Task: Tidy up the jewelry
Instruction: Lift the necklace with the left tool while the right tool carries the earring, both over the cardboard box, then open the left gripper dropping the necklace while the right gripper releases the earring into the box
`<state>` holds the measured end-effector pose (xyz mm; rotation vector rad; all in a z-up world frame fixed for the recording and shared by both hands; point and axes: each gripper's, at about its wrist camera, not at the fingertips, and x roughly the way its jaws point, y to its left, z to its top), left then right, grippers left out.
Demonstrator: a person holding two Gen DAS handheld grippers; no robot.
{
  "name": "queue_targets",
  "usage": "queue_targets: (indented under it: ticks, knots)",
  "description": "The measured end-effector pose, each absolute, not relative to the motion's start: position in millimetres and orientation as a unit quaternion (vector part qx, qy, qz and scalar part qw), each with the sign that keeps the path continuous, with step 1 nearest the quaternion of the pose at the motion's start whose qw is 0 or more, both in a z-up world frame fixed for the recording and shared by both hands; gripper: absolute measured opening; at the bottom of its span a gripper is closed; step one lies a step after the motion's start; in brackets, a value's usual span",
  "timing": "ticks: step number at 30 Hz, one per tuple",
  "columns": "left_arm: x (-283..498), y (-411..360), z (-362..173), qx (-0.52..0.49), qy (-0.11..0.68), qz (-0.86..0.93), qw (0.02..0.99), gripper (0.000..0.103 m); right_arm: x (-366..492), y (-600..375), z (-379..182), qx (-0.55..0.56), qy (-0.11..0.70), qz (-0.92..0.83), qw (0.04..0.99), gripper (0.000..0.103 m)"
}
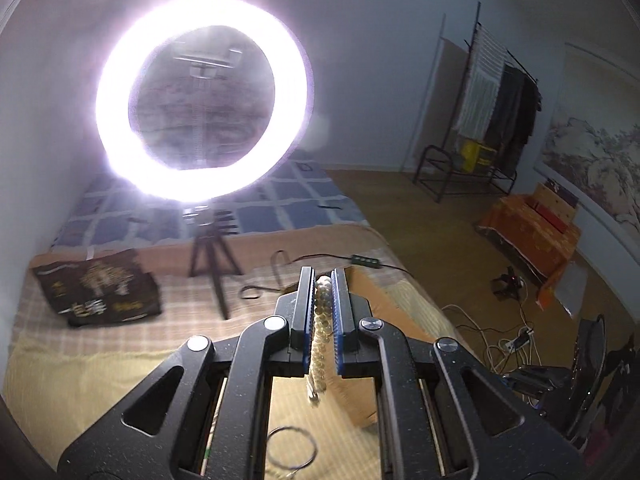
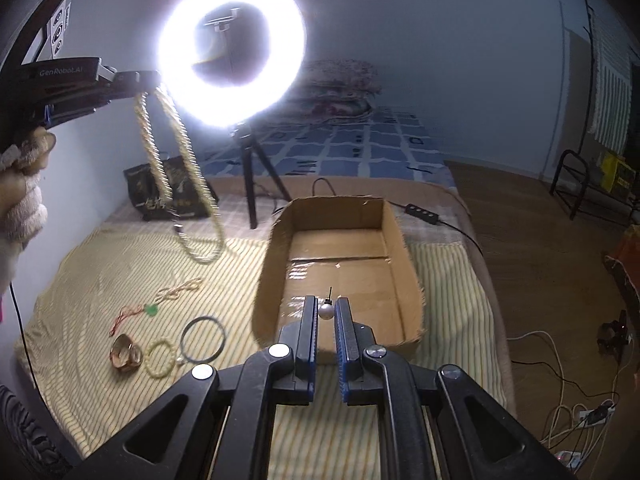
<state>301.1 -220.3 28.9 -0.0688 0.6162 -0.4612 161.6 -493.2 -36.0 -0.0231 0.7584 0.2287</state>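
Upper left of the right wrist view: left gripper (image 2: 154, 78) raised, jaws closed on a long pearl necklace (image 2: 182, 184) that hangs in a loop above the striped bedspread (image 2: 120, 272). Frame centre: right gripper (image 2: 327, 308) pinches a pearl earring (image 2: 326, 311) at the fingertips, over the near end of the cardboard box (image 2: 394, 240). Lower left, on the bedspread: bangle (image 2: 202, 339), bead bracelet (image 2: 161, 359), amber ring (image 2: 125, 353), green pendant (image 2: 151, 310). Left wrist view: necklace beads (image 1: 322, 320) clamped between narrow jaws.

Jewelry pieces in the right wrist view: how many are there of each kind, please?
Necklaces: 3 (bead necklace, cord pendant, small chain)
Bangles and bracelets: 3 (dark bangle, bead bracelet, amber bangle)
Pearl earring: 1
Total: 7
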Motion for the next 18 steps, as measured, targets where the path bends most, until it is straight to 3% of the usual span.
queue_targets:
  ticks: [9,18]
  knots:
    - [341.6,-289.9,-1.0,-0.014,0.328,-0.233,0.915,0.006,203.2,-513.1,-51.3,0.018,0.38,0.108,0.918,0.006]
    - [360.8,-308.4,-33.9,-0.015,0.357,-0.23,0.905,0.006,233.9,-515.7,-80.2,0.024,0.405,0.099,0.908,0.006]
